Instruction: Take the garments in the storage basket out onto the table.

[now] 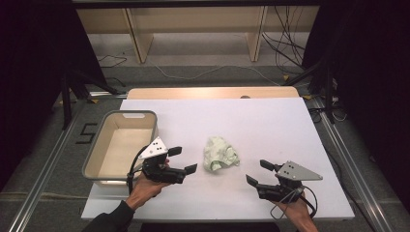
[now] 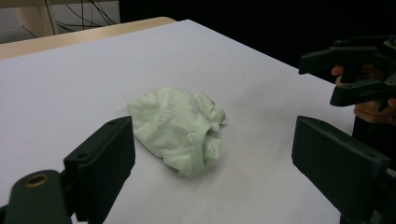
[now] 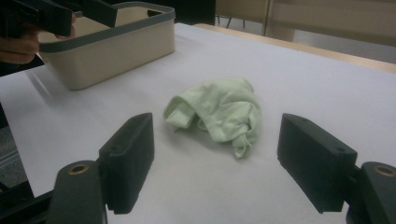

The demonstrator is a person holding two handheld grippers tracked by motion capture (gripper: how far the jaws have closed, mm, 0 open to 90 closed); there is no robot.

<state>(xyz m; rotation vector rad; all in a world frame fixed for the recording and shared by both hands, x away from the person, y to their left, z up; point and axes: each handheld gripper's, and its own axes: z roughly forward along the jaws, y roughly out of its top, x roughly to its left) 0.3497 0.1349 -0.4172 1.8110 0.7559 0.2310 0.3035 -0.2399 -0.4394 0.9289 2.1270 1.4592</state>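
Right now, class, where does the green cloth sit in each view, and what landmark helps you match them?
High view: cloth mid-table, right of the bin.
Left gripper view: cloth centre, beyond the open jaws.
Right gripper view: cloth centre, bin behind-left.
Shared landmark: the white table.

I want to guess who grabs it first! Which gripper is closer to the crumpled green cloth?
Left. The left gripper sits just beside the green cloth, toward the beige bin, open and not touching. The right gripper is on the cloth's other side, a bit farther off and nearer the person, also open.
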